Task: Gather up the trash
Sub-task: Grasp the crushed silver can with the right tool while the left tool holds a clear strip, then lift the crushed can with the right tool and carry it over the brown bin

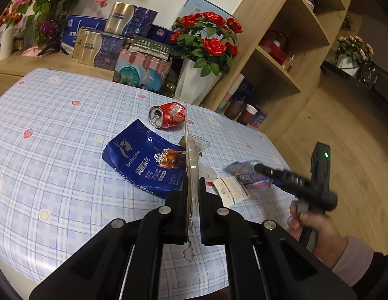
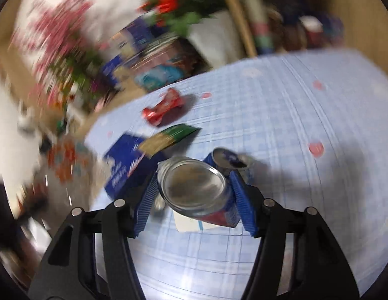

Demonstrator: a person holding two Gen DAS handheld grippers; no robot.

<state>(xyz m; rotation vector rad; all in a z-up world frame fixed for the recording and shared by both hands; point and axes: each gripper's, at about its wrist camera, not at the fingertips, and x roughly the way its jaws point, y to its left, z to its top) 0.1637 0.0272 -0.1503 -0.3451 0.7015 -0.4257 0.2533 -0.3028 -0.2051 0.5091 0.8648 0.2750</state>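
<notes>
Pinching a thin clear plastic blister pack (image 1: 192,160) edge-on, the left gripper (image 1: 193,187) holds it upright above the blue-checked tablecloth (image 1: 56,130). Behind it lie a glossy blue Luckin coffee pouch (image 1: 144,160), creased flat, and a dented red soda can (image 1: 169,114) on its side. The right gripper (image 2: 194,190), its ribbed blue pads (image 2: 240,200) closed on a crushed blue-and-red aluminium can (image 2: 196,187), shows the can's shiny round base. The right-wrist view is motion-blurred.

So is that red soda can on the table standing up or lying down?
Lying down. The red can rests on its side on the checked tablecloth, dented, its opened top facing the left wrist camera. Whether any liquid remains cannot be told.
</notes>
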